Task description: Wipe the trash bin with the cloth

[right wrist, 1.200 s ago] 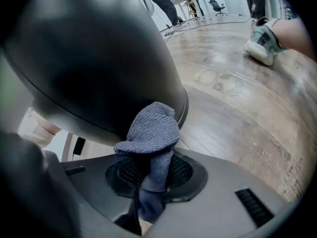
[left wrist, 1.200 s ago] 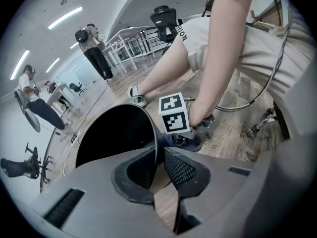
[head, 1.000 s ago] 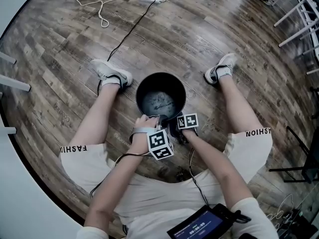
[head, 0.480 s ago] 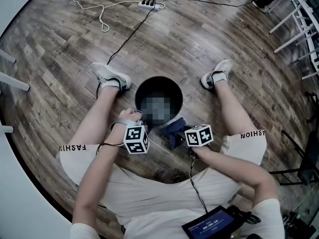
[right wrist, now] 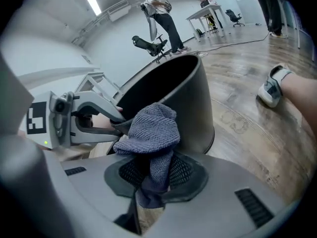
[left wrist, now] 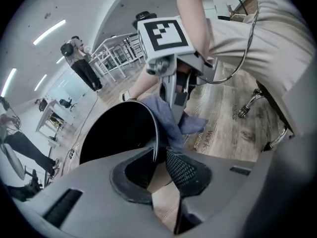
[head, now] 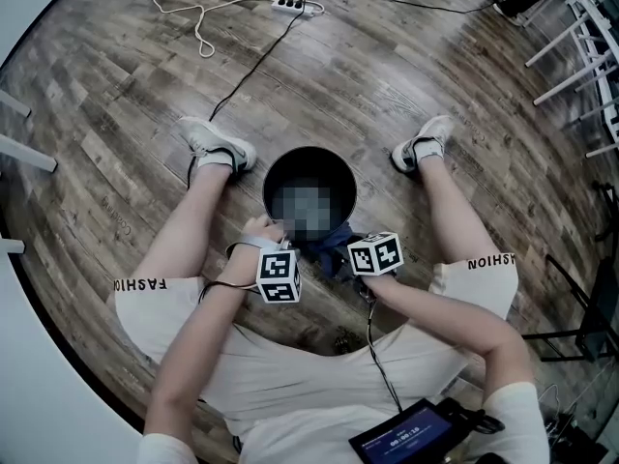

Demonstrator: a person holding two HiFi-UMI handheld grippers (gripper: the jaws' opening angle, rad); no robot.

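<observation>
One bin [left wrist: 116, 133], one cloth [right wrist: 148, 130]. My right claw [right wrist: 151, 168] clamps cloth; left claw [left wrist: 159, 157] closing round bin rim (small gap).

The head view looks steeply down on the trash bin [head: 274, 174] between the person's legs [head: 189, 235]. Cameras on the left tool [left wrist: 159, 155] and right tool [right wrist: 151, 170] sit low, close against its rim, facing each other, both seeing the cloth [right wrist: 148, 130].
</observation>
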